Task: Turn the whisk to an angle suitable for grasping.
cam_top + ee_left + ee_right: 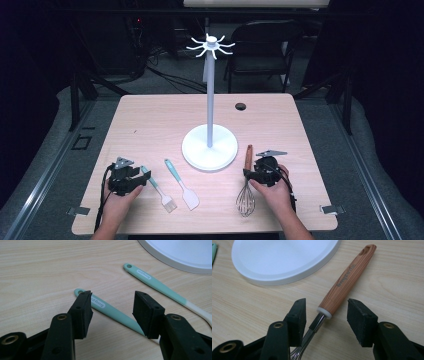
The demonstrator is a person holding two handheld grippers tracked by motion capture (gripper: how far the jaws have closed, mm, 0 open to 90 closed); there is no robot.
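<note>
A tall white stand (209,145) sits in the middle of the wooden table (150,120), with a brush (159,190) and a spatula (182,185) lying side by side to its left and a whisk (246,185) to its right. The left gripper (112,312) is wide open over the brush handle, and the right gripper (327,315) is wide open around the whisk, not squeezing it. Behind the table the room is dark, with a black chair (262,42) and cables on the floor
</note>
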